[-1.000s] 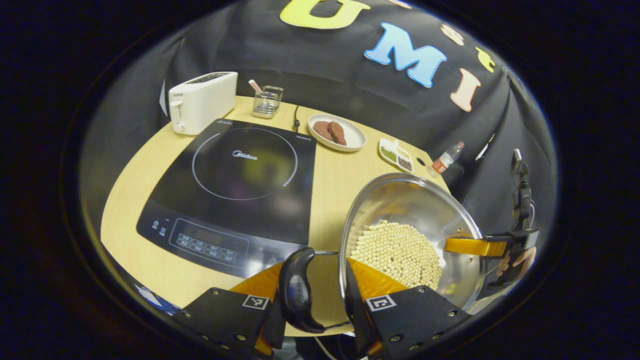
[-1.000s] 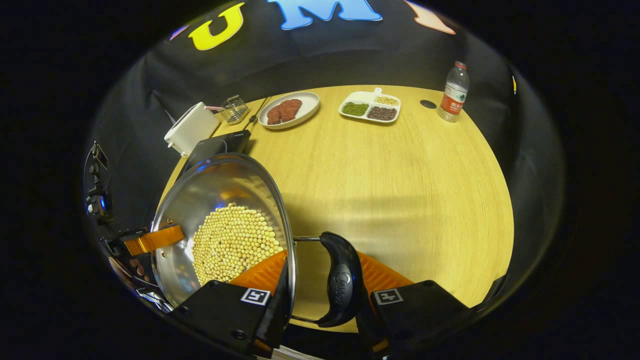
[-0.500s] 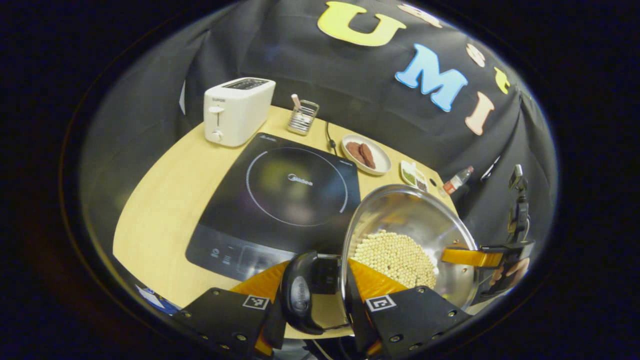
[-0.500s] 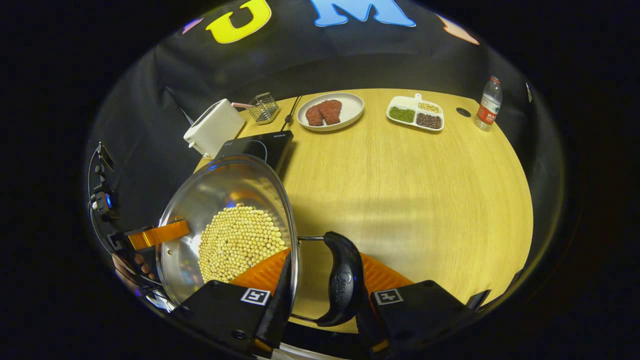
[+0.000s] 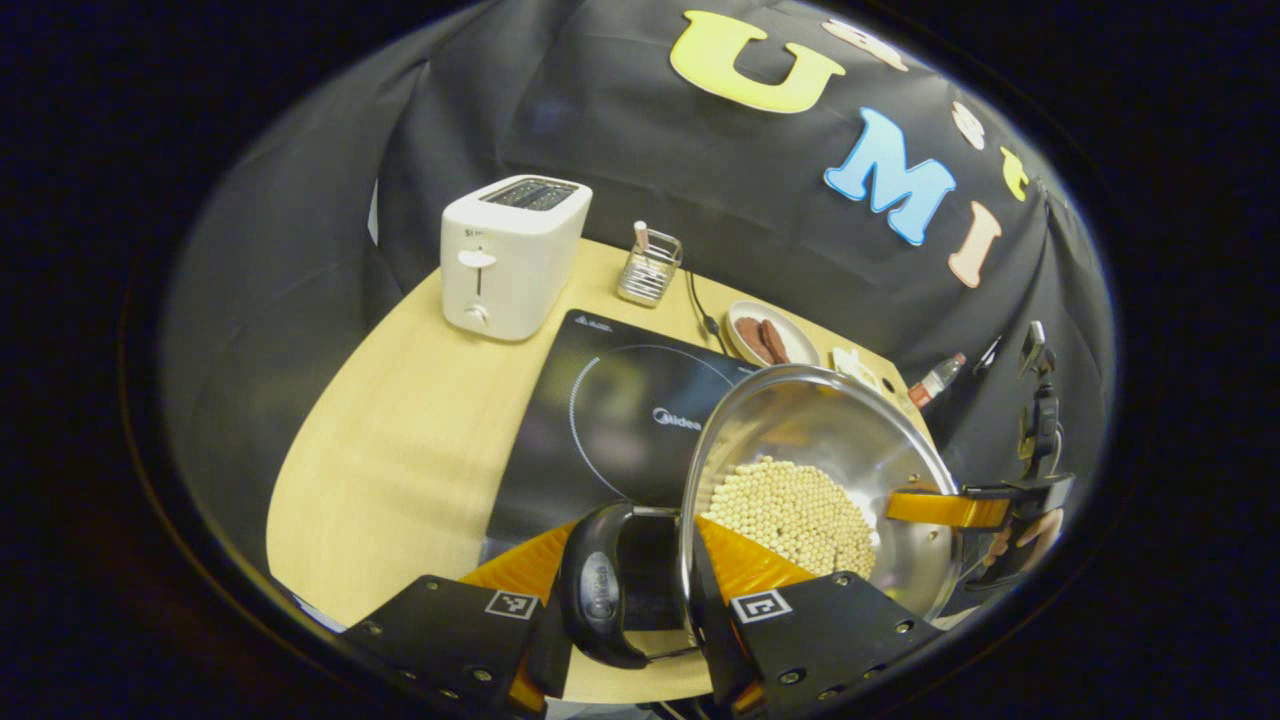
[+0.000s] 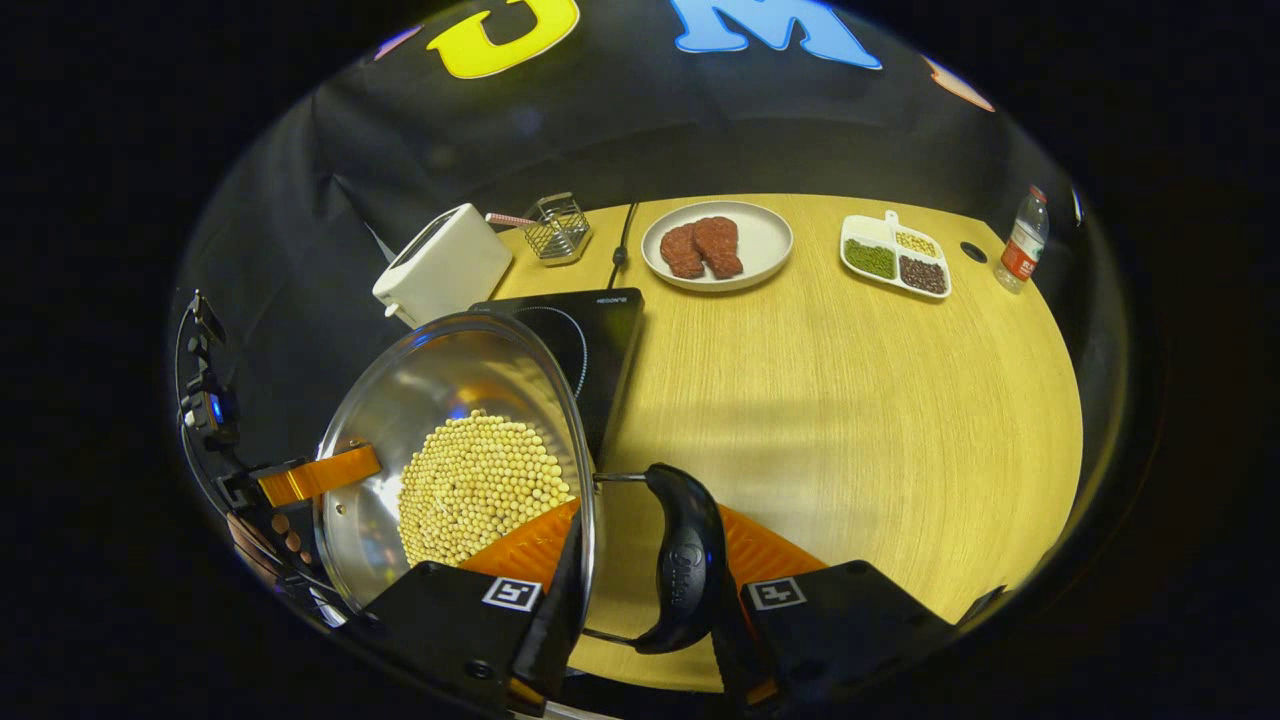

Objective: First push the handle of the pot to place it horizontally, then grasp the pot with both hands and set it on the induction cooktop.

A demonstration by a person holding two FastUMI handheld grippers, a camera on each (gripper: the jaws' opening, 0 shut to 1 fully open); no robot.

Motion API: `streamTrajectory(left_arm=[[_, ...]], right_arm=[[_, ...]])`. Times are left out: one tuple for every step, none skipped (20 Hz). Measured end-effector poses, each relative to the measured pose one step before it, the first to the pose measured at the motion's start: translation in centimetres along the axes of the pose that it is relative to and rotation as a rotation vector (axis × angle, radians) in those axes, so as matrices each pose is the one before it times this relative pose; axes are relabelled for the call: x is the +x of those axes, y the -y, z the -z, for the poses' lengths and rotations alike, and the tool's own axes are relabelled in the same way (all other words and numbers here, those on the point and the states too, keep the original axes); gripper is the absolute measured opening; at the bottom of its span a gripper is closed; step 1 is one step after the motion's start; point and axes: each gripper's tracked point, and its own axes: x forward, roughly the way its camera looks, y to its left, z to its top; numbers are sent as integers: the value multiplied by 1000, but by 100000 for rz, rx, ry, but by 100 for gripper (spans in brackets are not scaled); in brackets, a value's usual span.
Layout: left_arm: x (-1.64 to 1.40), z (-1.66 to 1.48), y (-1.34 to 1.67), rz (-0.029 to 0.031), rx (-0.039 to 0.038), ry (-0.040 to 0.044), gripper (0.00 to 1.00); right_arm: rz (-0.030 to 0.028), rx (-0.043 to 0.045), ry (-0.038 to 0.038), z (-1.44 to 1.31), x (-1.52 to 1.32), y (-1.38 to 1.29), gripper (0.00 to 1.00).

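A: Grip first. Left hand-held gripper [image 5: 628, 640] is closed across one side of the pot [image 5: 830, 440]: one finger outside its black side handle [image 5: 597, 590], the other inside the rim.

B: Right hand-held gripper [image 6: 640, 640] has the same kind of hold on the opposite side, one finger inside the rim, the other outside that side's black handle [image 6: 683, 575]. Each view also shows the other gripper at the pot's far rim, with fingers of a hand [image 5: 1030, 535] behind it.

A: Pot position?

B: Carried between the two grippers, its steel bowl tilted in both views, with a bed of pale round beans [image 6: 480, 480] lying inside. In the left gripper view it overlaps the near right corner of the induction cooktop [image 5: 610, 420]. Contact with the glass cannot be judged.

A: Further out on the wooden surface [image 6: 850, 400]?

B: White toaster [image 5: 512, 255] and wire holder [image 5: 649, 268] behind the cooktop. Plate [image 6: 765, 245] with two brown patties, divided dish [image 6: 895, 262] of grains, and a bottle [image 6: 1022, 250] along the back.
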Motion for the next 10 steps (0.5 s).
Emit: streamTrajectory(left_arm=[[463, -593, -647, -230, 135, 161, 55], [501, -548, -641, 92, 101, 76, 55], [586, -473, -552, 254, -116, -9, 55], [659, -580, -496, 325, 110, -132, 58], [584, -543, -534, 307, 135, 12, 58], [670, -658, -480, 283, 181, 195, 58], [695, -510, -456, 272, 283, 199, 58], [737, -623, -418, 125, 622, 115, 54], [668, -463, -418, 68, 941, -214, 54], [721, -513, -355, 288, 878, 250, 51]], right_arm=[[108, 121, -26, -439, 516, -515, 58], [-40, 556, 265, -571, 496, -365, 58], [73, 557, 110, -648, 641, -403, 60], [192, 166, 227, -541, 577, -323, 60], [317, 203, 393, -615, 522, -363, 57], [346, 56, 694, -631, 488, -279, 60], [438, 224, 499, -470, 629, -120, 60], [444, 766, 224, -403, 549, -116, 57], [219, 1166, -185, -369, 647, -118, 60], [161, 1204, -211, -346, 615, -62, 60]])
